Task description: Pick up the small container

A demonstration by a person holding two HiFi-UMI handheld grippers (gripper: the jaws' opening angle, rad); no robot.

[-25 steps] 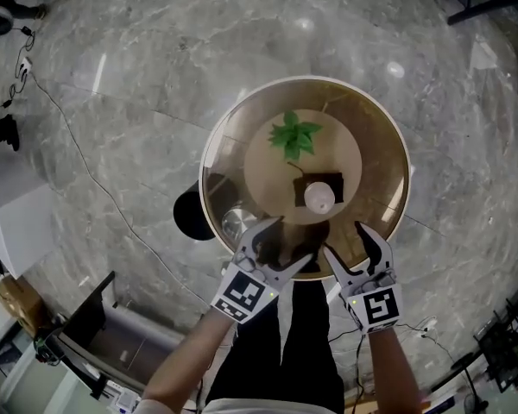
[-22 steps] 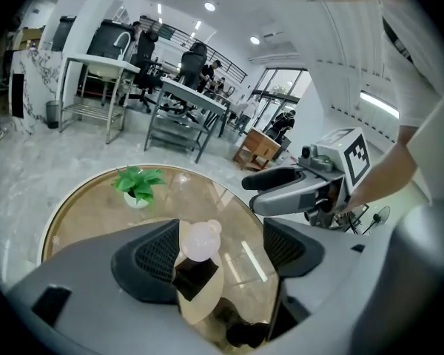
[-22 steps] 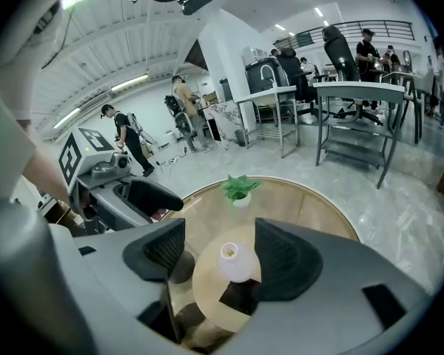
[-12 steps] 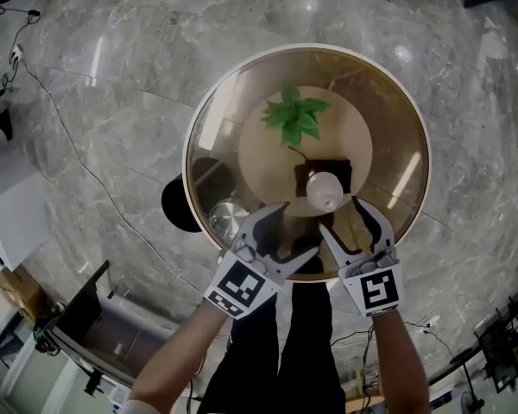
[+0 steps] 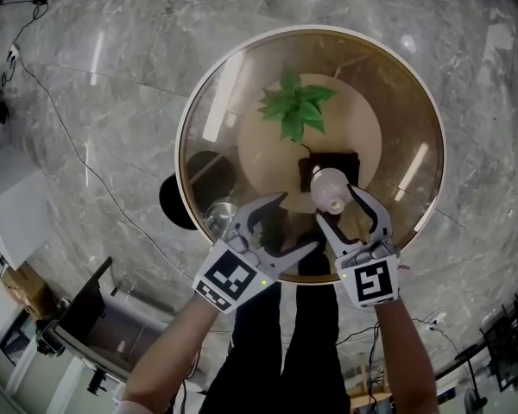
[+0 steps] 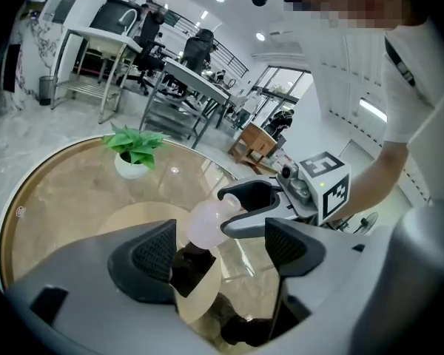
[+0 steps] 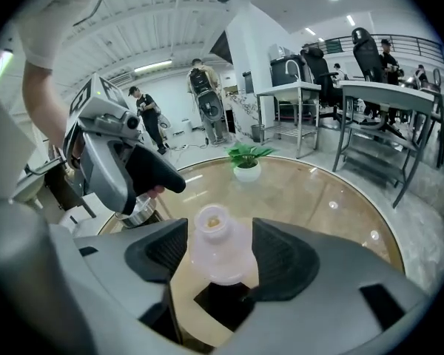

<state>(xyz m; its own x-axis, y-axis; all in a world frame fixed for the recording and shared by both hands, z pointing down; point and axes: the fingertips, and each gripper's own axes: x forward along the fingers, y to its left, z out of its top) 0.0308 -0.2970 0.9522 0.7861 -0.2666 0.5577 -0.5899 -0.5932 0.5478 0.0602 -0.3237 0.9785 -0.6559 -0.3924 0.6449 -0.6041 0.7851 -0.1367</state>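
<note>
The small container (image 5: 328, 188) is a pale, translucent bottle with a narrow neck, standing on a black square base (image 5: 351, 162) on the round glass table (image 5: 194, 102). My right gripper (image 5: 337, 203) straddles it; in the right gripper view the container (image 7: 218, 248) sits between the two pads, which are closing in on its sides while it still rests on the base. My left gripper (image 5: 299, 222) hangs open just left of it, over the near table rim, with nothing between its fingers. Its own view looks past its pads at the container (image 6: 206, 224) and the right gripper's fingers (image 6: 251, 224).
A small potted green plant (image 5: 295, 106) stands beyond the container on the table. A metal cup (image 5: 220, 218) sits near the table's front left edge, close to the left gripper. Marble floor surrounds the table, with cables at the left. Office desks and people stand in the background.
Both grippers have moved forward over the table. The right gripper's jaws now sit around the container, which was ahead of them a second ago.
</note>
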